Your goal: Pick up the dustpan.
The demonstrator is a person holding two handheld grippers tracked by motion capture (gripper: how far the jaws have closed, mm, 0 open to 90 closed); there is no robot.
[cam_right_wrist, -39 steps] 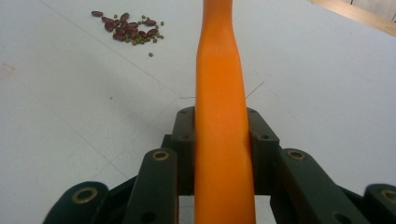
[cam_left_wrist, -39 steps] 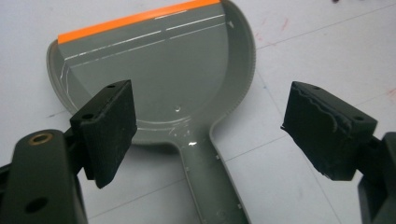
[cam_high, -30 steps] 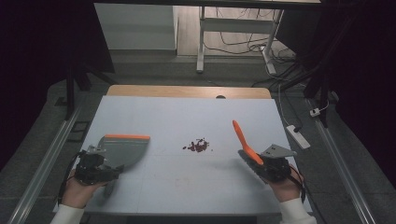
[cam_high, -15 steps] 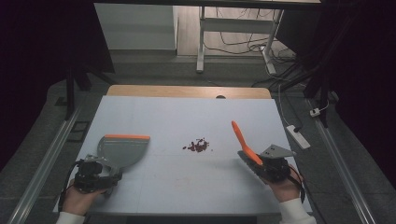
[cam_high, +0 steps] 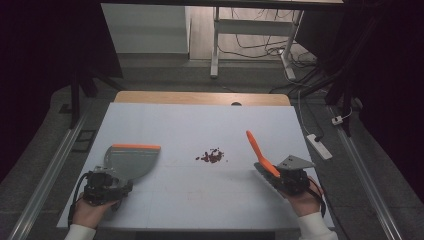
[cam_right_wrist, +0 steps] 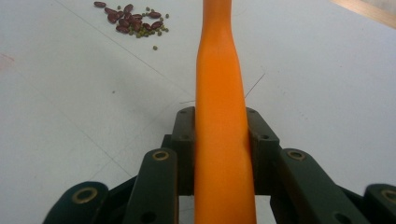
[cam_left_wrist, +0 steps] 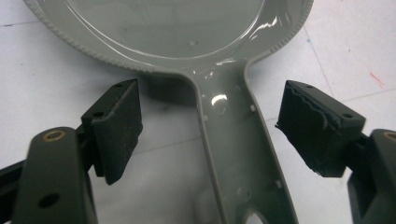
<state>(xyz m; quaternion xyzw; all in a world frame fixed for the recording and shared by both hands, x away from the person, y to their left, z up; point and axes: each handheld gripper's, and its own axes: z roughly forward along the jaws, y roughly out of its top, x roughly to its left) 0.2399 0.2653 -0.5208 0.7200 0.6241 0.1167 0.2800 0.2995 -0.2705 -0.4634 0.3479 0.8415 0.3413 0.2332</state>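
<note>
Left gripper [cam_high: 102,186]: it is held at the near left of the table [cam_high: 200,125]; its jaws have just been closing a little but are released, and the pads [cam_left_wrist: 116,126] are seen on both sides of the dustpan handle [cam_left_wrist: 238,154] without touching it.
Right gripper [cam_high: 287,179]: it is held at the near right; it is clenched on the orange brush handle [cam_right_wrist: 219,121], which is pointed far and left.
Dustpan [cam_high: 131,161]: it is laid flat on the table, just beyond the left gripper; an orange strip is seen on its far edge.
Beans [cam_high: 212,156]: a small heap of dark red beans is found near the table middle, between dustpan and brush, apart from both.
</note>
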